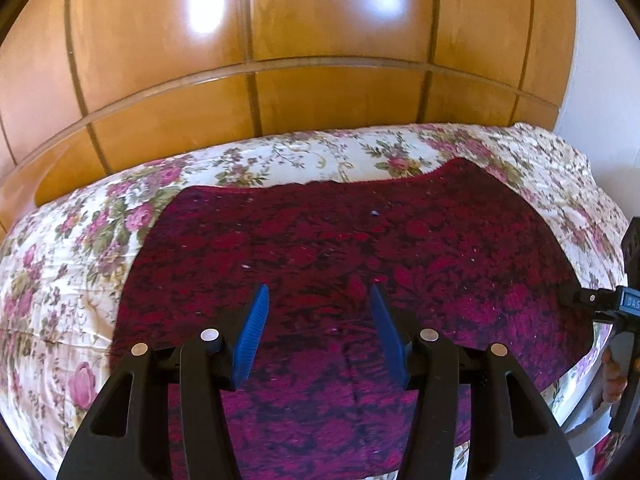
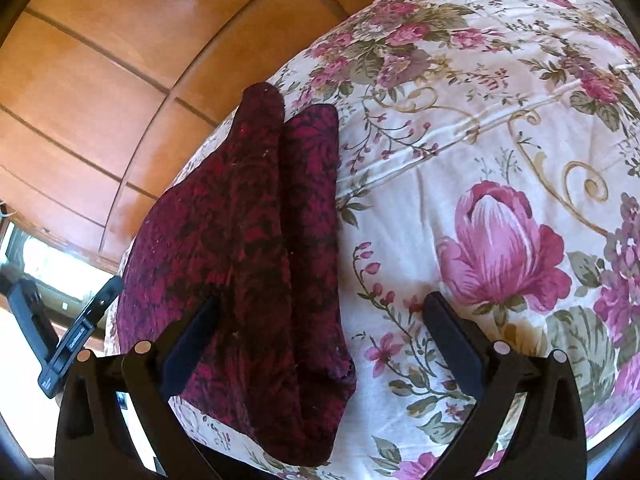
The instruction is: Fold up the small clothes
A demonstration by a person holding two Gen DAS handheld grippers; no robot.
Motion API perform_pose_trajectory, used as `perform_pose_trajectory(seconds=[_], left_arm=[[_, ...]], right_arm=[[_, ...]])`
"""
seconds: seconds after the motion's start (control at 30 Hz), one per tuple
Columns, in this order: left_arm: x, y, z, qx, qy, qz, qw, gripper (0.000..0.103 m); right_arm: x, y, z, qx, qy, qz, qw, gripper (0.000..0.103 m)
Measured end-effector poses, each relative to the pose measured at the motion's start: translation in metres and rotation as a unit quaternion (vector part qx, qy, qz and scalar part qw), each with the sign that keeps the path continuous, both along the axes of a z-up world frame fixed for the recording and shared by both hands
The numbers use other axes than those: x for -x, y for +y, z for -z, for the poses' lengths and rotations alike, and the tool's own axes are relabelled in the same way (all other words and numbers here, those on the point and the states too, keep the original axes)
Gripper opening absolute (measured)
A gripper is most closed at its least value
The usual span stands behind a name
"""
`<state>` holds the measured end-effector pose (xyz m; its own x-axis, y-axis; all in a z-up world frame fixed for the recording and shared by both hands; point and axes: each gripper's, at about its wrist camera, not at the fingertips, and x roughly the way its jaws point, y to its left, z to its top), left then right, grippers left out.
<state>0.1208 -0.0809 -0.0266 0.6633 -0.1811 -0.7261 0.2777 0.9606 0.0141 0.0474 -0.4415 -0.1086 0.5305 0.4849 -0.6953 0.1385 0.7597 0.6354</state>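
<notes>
The dark red garment [image 1: 352,248] lay spread on the floral bedspread [image 1: 72,272], and the fold looked only partly made. Seen from the left gripper [image 1: 318,300], the cloth ran out flat ahead of the jaws and on beneath them. Those jaws stood half apart, blue pads [image 1: 252,336] bare, nothing pinched between them, and whether the tips brushed the fabric could not be told.

Over on the right, the right gripper [image 2: 320,312] had its jaws gaping as wide as they go, holding nothing. A doubled lengthwise ridge of the garment [image 2: 256,240] ran forward between them, hugging the left-hand jaw, while bare bedspread [image 2: 500,128] lay under the right-hand one. The cloth's near corner [image 2: 340,372] sat just inside the gap.

So this read as a re-grip between folds. The next move probably called for both jaws to drop onto an edge or corner, pinch all the layers together, and carry them across without dragging the lower layer out of line.
</notes>
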Motion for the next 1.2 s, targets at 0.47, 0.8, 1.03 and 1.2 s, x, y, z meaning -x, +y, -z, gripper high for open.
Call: perform_pose_trajectory(seconds=[0.47, 0.8, 1.03, 1.2], left_arm=[[-0.015, 0.015, 0.023, 0.086, 0.059, 0.004, 0.9946, 0.052], [-0.026, 0.045, 0.038, 0.168, 0.112, -0.006, 0.9793, 0.031], [-0.033, 0.056, 0.042, 0.21, 0.125, 0.005, 0.9696, 0.03], [-0.016, 0.111, 0.024, 0.272, 0.115, -0.017, 0.9554, 0.03]], right_arm=[[-0.007, 0.036, -0.006, -0.002, 0.0, -0.078, 0.997, 0.061], [0.008, 0.067, -0.077, 0.02, -0.075, -0.087, 0.993, 0.034], [0.004, 0.159, -0.154, 0.007, -0.188, -0.189, 0.964, 0.031], [-0.015, 0.227, -0.156, 0.041, -0.192, -0.256, 0.946, 0.029]])
